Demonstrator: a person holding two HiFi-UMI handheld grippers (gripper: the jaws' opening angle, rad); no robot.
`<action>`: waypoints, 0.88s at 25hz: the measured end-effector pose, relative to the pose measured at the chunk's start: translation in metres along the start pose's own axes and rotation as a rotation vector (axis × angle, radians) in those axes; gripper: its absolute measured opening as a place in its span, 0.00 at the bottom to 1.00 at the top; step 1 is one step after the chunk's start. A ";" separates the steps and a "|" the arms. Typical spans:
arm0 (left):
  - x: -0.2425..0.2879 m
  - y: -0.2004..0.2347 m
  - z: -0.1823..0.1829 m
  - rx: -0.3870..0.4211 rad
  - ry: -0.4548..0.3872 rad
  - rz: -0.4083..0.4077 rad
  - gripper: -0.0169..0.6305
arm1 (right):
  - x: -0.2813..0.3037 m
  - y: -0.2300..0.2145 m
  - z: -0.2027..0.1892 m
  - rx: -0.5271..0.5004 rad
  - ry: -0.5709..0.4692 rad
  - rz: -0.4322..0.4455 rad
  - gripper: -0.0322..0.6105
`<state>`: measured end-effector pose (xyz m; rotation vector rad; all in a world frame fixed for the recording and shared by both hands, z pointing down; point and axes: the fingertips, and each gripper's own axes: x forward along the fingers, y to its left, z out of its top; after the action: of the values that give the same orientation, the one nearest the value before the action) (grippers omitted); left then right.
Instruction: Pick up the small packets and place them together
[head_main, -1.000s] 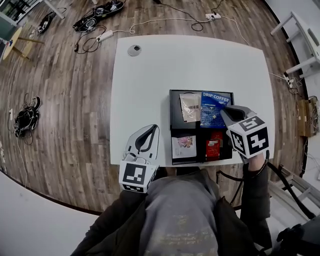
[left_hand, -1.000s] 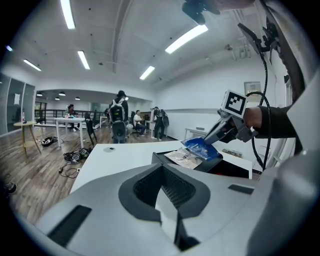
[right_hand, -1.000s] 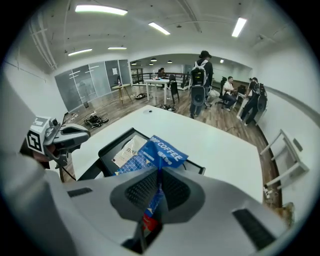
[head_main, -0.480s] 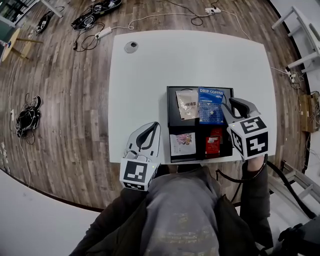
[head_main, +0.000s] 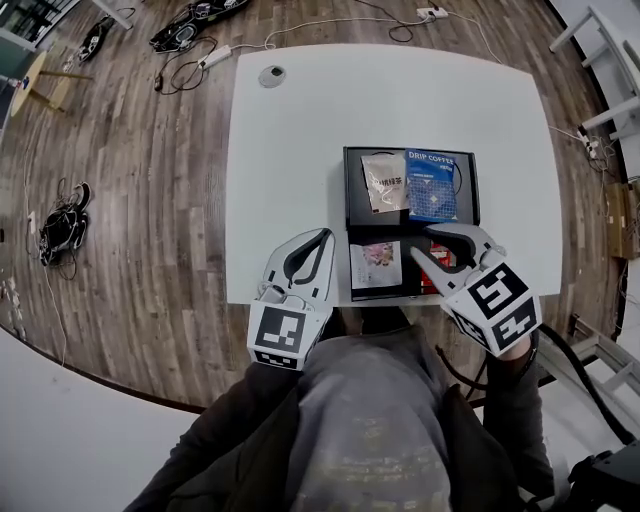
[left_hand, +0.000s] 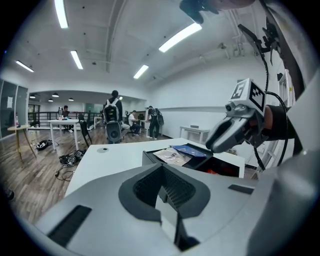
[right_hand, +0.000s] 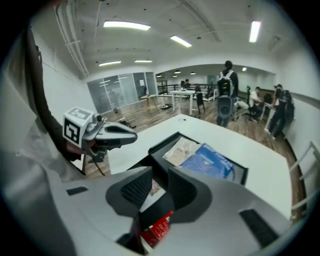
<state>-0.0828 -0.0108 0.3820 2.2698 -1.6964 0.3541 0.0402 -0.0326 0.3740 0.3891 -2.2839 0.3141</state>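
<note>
A black divided tray (head_main: 349, 200) sits on the white table (head_main: 290, 150). In its far compartment lie a beige packet (head_main: 383, 182) and a blue drip-coffee packet (head_main: 432, 186), side by side. A white-and-pink packet (head_main: 376, 266) fills the near left compartment. Red packets (right_hand: 159, 229) in the near right one are partly hidden. My right gripper (head_main: 432, 240) hovers over the red packets. Its jaws have just been opening and stand apart with nothing between them. My left gripper (head_main: 321, 236) rests shut and empty left of the tray, near the table's front edge.
A small round grey disc (head_main: 272, 75) lies at the table's far left corner. Cables and power strips (head_main: 200, 60) trail over the wooden floor beyond. White furniture (head_main: 600, 40) stands at the far right. People and desks fill the room behind.
My right gripper has pulled back from the blue packet's corner toward the tray's near side, and its jaws have parted. The blue packet stays in the far compartment. The left gripper has kept still.
</note>
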 end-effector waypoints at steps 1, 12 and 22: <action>-0.002 0.000 -0.001 0.001 0.001 0.002 0.03 | 0.011 0.011 -0.009 -0.021 0.034 0.034 0.20; -0.012 0.014 -0.016 -0.020 0.034 0.040 0.03 | 0.083 0.042 -0.075 -0.194 0.329 0.091 0.38; -0.012 0.017 -0.024 -0.030 0.057 0.048 0.03 | 0.098 0.040 -0.090 -0.220 0.385 0.052 0.41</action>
<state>-0.1034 0.0043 0.4016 2.1792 -1.7189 0.3971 0.0216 0.0175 0.5026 0.1406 -1.9260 0.1454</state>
